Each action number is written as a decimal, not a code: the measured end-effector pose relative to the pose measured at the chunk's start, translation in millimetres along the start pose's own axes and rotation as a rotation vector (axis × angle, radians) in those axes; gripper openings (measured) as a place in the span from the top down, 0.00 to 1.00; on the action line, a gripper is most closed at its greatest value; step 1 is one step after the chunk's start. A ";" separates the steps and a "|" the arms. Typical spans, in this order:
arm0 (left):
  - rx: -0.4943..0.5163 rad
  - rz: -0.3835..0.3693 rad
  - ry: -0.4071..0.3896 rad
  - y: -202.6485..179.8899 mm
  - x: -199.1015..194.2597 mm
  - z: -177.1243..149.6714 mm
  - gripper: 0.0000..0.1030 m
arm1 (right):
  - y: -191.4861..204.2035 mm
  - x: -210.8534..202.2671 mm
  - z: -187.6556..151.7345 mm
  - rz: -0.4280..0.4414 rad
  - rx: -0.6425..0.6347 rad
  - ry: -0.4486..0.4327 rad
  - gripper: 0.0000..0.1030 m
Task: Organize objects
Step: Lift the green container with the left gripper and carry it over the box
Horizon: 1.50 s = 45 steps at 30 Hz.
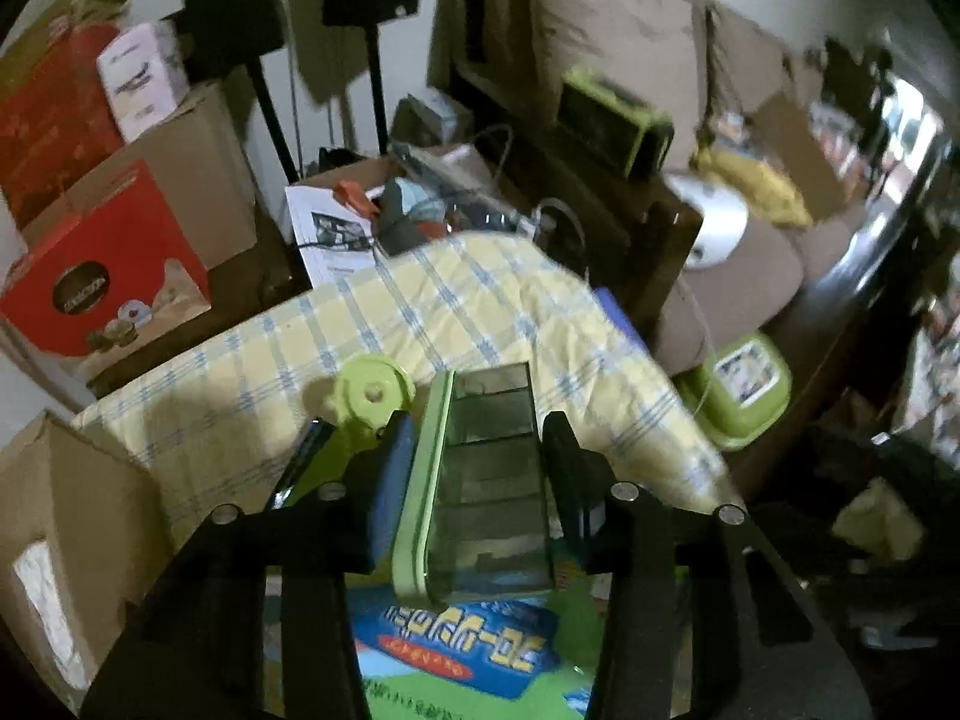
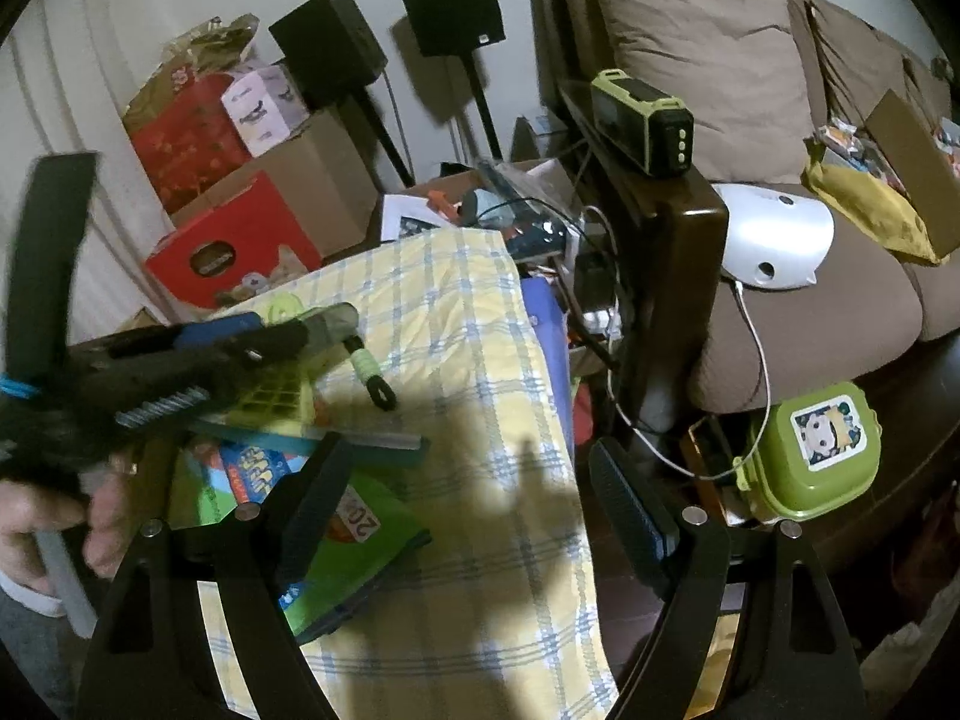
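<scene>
My left gripper is shut on a green-rimmed clear plastic organizer box, held above a green and blue picture book on the yellow checked cloth. A green handle part shows beside the box. In the right wrist view the left gripper holds the box at the left, over the book. My right gripper is open and empty above the cloth. A comb and a green-gripped tool lie near the book.
Red boxes and cardboard boxes stand at the back left with speakers on stands. A brown sofa with a dark wooden arm is at the right. A green lunch box sits below it.
</scene>
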<state>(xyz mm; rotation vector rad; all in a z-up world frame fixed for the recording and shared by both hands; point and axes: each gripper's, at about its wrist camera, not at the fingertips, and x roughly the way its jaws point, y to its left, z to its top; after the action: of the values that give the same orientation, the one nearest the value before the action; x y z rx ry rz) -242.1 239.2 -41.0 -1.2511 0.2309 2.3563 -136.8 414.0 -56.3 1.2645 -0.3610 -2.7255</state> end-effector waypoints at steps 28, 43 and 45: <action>-0.199 0.013 -0.261 124.2 -183.5 -39.4 0.60 | 131.8 23.2 29.6 0.211 -0.224 0.047 0.54; -0.266 0.020 -0.269 160.2 -186.5 -61.7 0.60 | 232.4 126.5 35.4 0.267 -0.441 0.220 0.67; -0.270 0.017 -0.268 162.8 -186.3 -63.9 0.60 | 238.1 139.2 35.0 0.260 -0.455 0.239 0.68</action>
<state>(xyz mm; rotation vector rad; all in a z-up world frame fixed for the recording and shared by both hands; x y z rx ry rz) -181.7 14.3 64.1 -1.0314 -0.1692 2.6007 -252.3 161.8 -74.5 1.2817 0.1094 -2.2336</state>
